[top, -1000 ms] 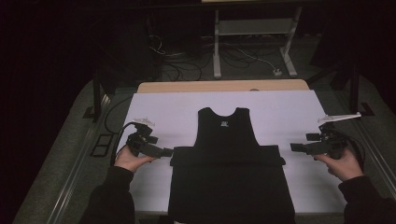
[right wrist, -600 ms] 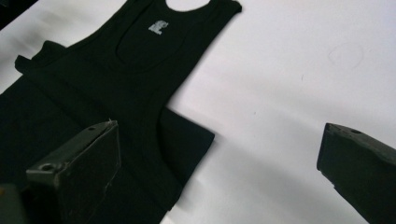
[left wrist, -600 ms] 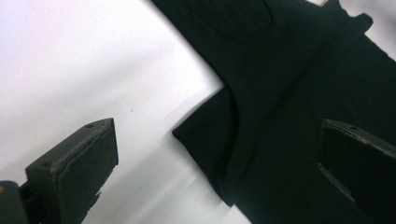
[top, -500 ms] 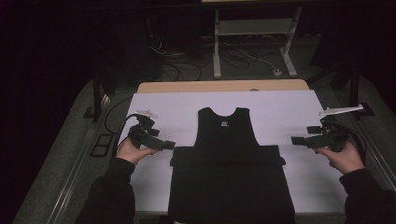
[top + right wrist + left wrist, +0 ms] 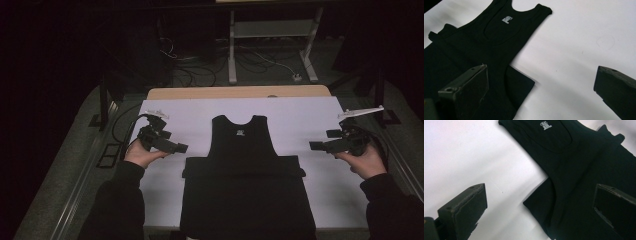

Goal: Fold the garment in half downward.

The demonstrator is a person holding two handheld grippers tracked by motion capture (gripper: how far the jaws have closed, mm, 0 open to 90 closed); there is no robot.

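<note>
High view: white table (image 5: 310, 117), dark room.

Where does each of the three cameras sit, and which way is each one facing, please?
High view: above the person's side, looking forward and down on the table; forearms, left gripper and right gripper show.
Left gripper view: rides the left gripper, looking past open jaws at the black top.
Right gripper view: rides the right gripper, open jaws, facing the top's other side.
All three share the top's white neck label.
</note>
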